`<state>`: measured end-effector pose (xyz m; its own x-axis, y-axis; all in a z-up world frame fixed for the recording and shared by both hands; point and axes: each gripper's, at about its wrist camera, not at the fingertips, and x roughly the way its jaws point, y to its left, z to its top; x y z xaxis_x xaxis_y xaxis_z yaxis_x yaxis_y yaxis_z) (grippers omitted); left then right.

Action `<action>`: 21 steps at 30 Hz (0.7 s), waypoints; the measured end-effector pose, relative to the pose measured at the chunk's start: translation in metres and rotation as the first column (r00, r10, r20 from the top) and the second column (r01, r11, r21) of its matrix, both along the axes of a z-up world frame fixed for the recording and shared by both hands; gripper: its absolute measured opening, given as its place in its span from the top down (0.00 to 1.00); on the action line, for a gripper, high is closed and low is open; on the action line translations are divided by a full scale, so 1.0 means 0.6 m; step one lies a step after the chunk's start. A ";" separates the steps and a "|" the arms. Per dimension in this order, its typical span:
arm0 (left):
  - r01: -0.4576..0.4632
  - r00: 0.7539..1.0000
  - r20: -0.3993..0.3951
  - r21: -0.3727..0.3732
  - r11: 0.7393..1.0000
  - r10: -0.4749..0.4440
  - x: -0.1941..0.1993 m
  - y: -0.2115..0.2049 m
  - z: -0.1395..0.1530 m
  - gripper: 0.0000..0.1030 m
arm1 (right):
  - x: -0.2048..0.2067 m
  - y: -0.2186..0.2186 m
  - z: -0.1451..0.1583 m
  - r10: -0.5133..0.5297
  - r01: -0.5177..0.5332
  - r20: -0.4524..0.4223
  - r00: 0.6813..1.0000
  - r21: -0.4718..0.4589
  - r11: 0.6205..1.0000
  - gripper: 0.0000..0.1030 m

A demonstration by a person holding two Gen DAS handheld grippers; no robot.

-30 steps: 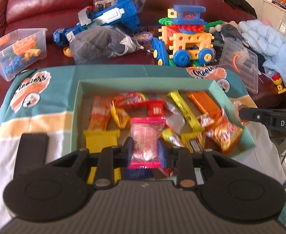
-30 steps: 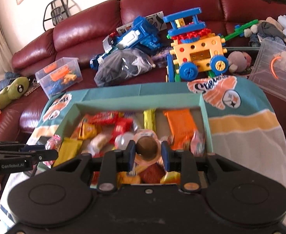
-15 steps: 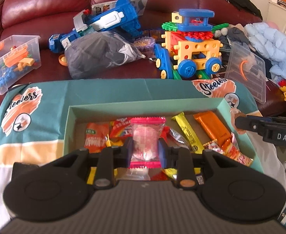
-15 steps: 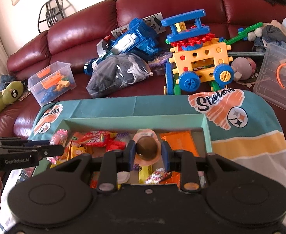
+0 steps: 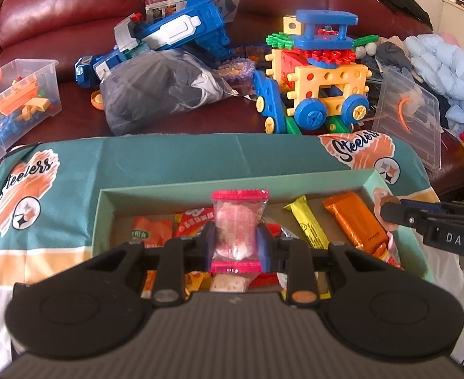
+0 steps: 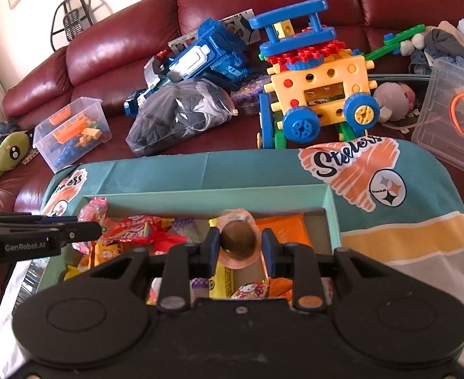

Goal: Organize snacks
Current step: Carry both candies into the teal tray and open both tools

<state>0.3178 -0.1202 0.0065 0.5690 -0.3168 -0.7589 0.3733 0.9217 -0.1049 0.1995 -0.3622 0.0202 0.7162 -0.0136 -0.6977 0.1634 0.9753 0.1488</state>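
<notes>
Left gripper [image 5: 235, 246] is clamped on a clear candy packet with pink ends [image 5: 239, 227], pinched at mid-height so it hangs upright above the teal snack box [image 5: 232, 186]. Right gripper [image 6: 240, 246] is closed around a small round brown snack in a peach wrapper [image 6: 239, 240], held across its widest part above the same box. We carry both items over the box, not resting in it; likely picked for sorting, destination not visible. Box sits on the Steelers cloth [image 6: 390, 221] and holds the remaining snacks: orange bar [image 5: 352, 221], yellow bar [image 5: 308, 224], red packs [image 6: 137, 225]. Beyond the cloth, the red sofa [image 6: 105, 53] carries toys, including a block vehicle [image 6: 320, 85], well apart from the work.
</notes>
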 end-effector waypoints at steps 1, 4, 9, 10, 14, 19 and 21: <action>-0.001 1.000 0.003 0.000 1.000 0.001 0.002 0.000 0.000 0.74 | 0.001 -0.001 0.000 -0.001 0.001 0.001 1.000 0.000 1.000 0.73; -0.018 1.000 0.026 0.009 1.000 0.017 0.001 -0.002 0.001 0.45 | 0.006 -0.003 -0.001 -0.003 0.003 0.006 1.000 -0.002 1.000 0.70; -0.062 0.996 0.062 0.031 0.998 0.060 -0.010 0.004 0.004 0.05 | -0.001 -0.007 0.002 -0.030 0.030 0.031 0.999 0.007 1.000 0.21; -0.066 0.996 0.056 0.033 0.997 0.064 -0.012 0.006 0.004 0.01 | -0.006 -0.005 0.004 -0.030 0.030 0.039 0.999 0.001 1.000 0.18; -0.069 0.997 0.044 0.033 0.997 0.067 -0.026 0.013 0.004 0.00 | -0.016 0.001 0.010 -0.030 0.031 0.047 0.998 -0.007 1.000 0.00; -0.067 0.997 0.046 0.042 0.997 0.065 -0.053 0.019 0.015 0.00 | -0.035 0.015 0.019 -0.025 0.025 0.042 0.999 0.002 1.000 0.00; -0.070 0.996 0.050 0.041 0.997 0.067 -0.067 0.024 0.024 0.00 | -0.046 0.024 0.025 -0.016 0.016 0.041 0.999 -0.004 1.000 0.00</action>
